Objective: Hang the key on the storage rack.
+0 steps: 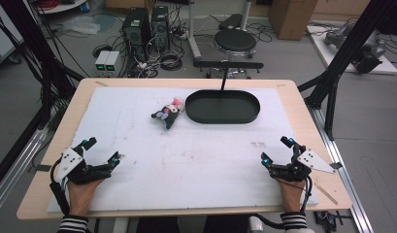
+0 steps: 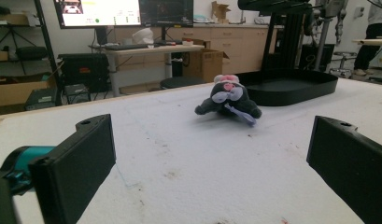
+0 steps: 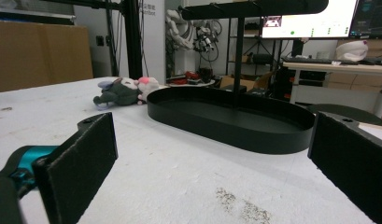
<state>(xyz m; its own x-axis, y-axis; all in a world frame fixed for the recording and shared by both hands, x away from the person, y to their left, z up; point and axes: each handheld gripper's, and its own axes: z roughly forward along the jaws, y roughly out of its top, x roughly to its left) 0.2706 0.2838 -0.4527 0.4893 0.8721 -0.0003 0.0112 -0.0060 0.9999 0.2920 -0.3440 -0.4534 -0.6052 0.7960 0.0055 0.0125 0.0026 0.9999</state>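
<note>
Left gripper [image 1: 103,153]: rests on the near left of the tabletop [image 1: 138,160]; jaws spread wide, nothing between them.
Soft toy [image 1: 168,114]: lies on the tabletop well ahead of the left jaws and slightly to their right; seen from the right jaws it is far ahead and to their left.
Toy build: dark plush body with pale face parts and a pink patch; appears light, soft and compressible, not fragile, and unlikely to slip on the felt-like surface.
Grip point: judged best across the rounded middle of the body [image 2: 229,99]; the thin limbs and ribbon would fold or pull free.
Tray [image 1: 222,106]: black oval, empty, just right of the toy, ahead of the right jaws.
Toy-to-tray contact: close together; touching or not cannot be told.
Right gripper [image 1: 276,150]: rests on the near right of the tabletop; jaws spread wide, holding nothing.
</note>
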